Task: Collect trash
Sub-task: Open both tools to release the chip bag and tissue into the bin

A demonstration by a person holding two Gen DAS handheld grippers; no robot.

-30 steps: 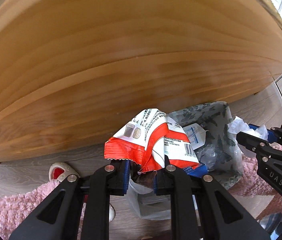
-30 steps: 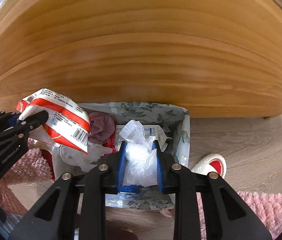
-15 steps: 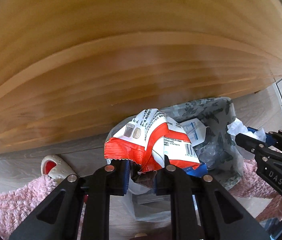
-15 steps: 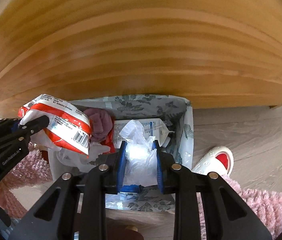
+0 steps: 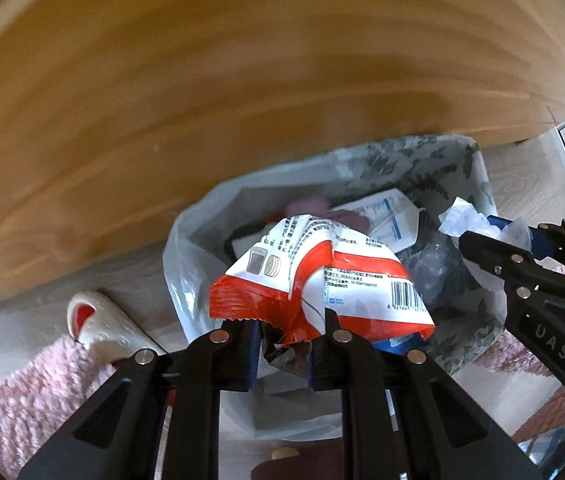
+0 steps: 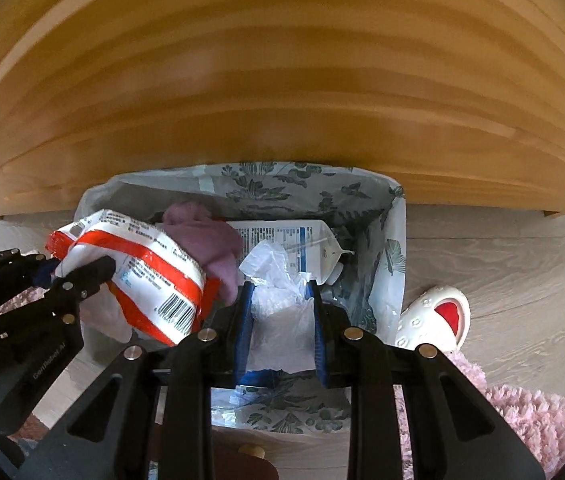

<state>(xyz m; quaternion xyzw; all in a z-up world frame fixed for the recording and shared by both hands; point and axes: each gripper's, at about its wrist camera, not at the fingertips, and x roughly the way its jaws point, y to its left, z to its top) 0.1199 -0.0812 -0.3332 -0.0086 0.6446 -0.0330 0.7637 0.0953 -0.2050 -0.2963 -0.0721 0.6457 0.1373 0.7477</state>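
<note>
Trash fills both grippers above the lined bin (image 6: 396,240). The left gripper (image 5: 282,354) has its jaws nearly closed, pinching the torn edge of a red-and-white snack wrapper (image 5: 322,280), which hangs over the bin's opening at about 12 o'clock from the fingertips. The right gripper (image 6: 280,328) stands a little wider, its blue pads clamped on a crumpled clear plastic wrap (image 6: 278,292) directly over the bin (leaf-patterned liner, pressed against the wooden panel (image 6: 282,80)). Inside the bin lie a purple cloth (image 6: 210,236) and a white-and-blue pouch (image 6: 302,240). In the right wrist view a white-and-red slipper (image 6: 438,316) sits at 3 o'clock of the bin, touching a pink rug (image 6: 522,420) at 5 o'clock.
</note>
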